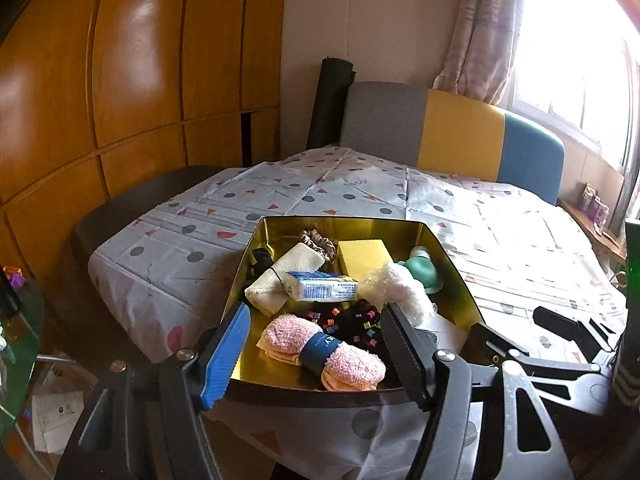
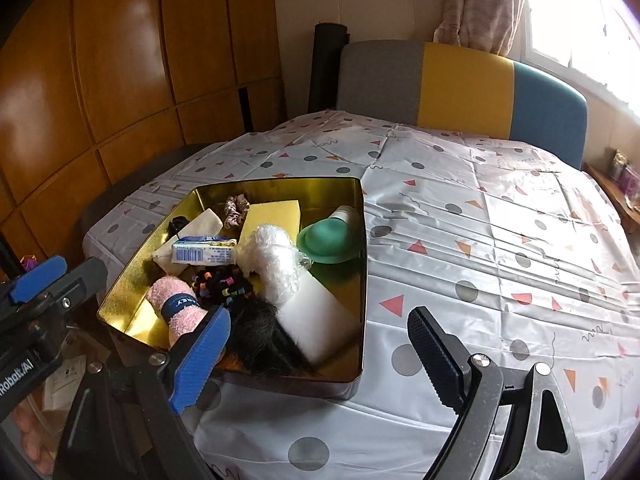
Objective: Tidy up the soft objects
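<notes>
A shiny gold rectangular metal tin holds fuzzy pink rolled socks, a yellow sponge block and a green felt hat; the white plastic tablecloth bears grey dots and red-orange triangles.

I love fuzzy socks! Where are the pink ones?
The pink socks lie in the gold tin's near-left corner in both wrist views, beside the black hair ties.
</notes>
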`<state>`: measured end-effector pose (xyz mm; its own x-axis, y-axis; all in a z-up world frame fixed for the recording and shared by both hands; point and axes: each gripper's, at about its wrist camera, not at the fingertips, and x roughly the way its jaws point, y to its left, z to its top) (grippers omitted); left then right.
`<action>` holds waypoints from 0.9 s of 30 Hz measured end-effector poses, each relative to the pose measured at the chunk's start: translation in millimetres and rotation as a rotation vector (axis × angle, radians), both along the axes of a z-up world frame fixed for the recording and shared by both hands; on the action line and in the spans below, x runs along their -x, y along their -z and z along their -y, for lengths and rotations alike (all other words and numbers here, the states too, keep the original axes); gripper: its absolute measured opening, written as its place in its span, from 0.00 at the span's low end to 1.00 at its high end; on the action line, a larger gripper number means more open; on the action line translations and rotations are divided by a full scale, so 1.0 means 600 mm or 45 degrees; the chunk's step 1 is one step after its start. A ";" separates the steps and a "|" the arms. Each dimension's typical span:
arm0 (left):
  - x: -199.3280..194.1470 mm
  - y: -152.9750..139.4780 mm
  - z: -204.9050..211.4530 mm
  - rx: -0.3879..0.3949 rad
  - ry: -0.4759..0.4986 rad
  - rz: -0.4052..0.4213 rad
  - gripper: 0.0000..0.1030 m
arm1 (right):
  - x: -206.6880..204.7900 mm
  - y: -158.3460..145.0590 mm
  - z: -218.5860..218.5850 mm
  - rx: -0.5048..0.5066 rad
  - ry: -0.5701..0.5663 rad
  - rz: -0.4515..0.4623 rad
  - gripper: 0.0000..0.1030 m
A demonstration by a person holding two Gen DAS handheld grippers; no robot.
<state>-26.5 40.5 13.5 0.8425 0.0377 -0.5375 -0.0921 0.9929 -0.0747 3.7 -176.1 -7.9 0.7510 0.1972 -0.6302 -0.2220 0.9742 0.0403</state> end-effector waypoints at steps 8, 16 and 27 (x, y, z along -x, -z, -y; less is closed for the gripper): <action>-0.004 0.005 -0.006 0.010 -0.013 -0.019 0.67 | 0.000 0.008 -0.004 0.006 -0.002 -0.011 0.88; -0.006 0.008 -0.008 0.003 -0.021 -0.018 0.67 | 0.001 0.007 -0.006 0.001 -0.002 -0.007 0.88; -0.006 0.008 -0.009 -0.001 -0.025 -0.018 0.67 | 0.002 0.004 -0.008 0.000 -0.008 -0.003 0.89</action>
<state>-23.0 45.8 8.6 0.8339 0.0548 -0.5492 -0.1126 0.9910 -0.0722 2.3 -171.2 -10.3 0.7483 0.2018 -0.6319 -0.2278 0.9728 0.0409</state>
